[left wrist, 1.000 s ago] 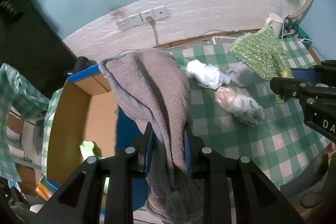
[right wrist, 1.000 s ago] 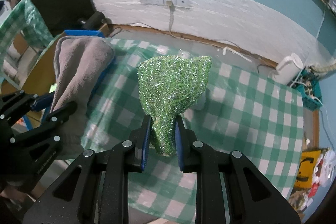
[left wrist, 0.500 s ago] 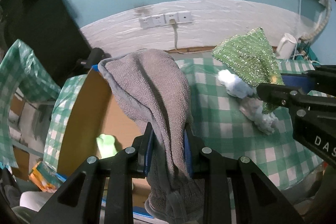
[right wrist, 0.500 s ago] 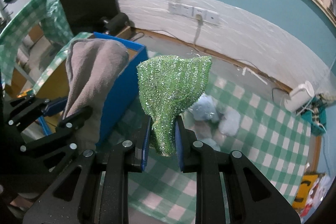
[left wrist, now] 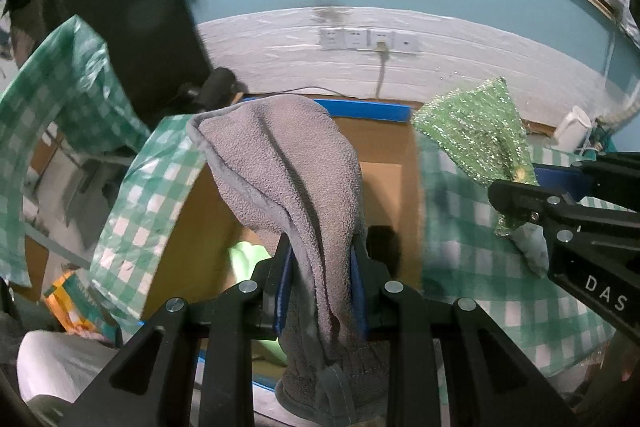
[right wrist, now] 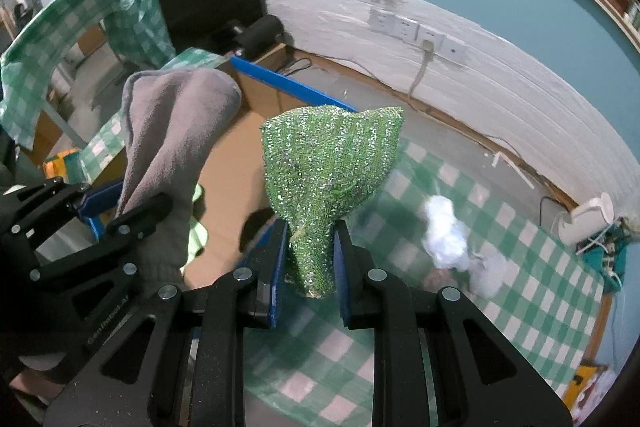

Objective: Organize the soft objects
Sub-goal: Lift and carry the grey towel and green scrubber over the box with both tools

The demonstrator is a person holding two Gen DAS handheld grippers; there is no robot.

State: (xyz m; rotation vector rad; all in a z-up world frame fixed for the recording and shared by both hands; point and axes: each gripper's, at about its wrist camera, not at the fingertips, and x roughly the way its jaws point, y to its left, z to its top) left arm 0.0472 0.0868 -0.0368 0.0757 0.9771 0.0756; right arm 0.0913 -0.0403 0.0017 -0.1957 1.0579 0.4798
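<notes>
2 cloths over the box
Left gripper [left wrist: 320,279] clamps the gray towel [left wrist: 288,179], right gripper [right wrist: 310,263] clamps the green cloth [right wrist: 332,163]; the cardboard box [right wrist: 236,151] holds 1 item, white bundles [right wrist: 444,227] wait.

Black hand-held gripper [left wrist: 320,279], blue pads

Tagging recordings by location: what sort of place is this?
Probably a home utility or work room: a table under a green checked cloth, wall sockets on a teal wall, and a cardboard box for sorting.

Fuzzy matt grey fleece towel [left wrist: 288,179], glittery rough green knit cloth [right wrist: 332,167], glossy plastic checked tablecloth [right wrist: 520,247], matt cardboard box [left wrist: 384,179]
</notes>
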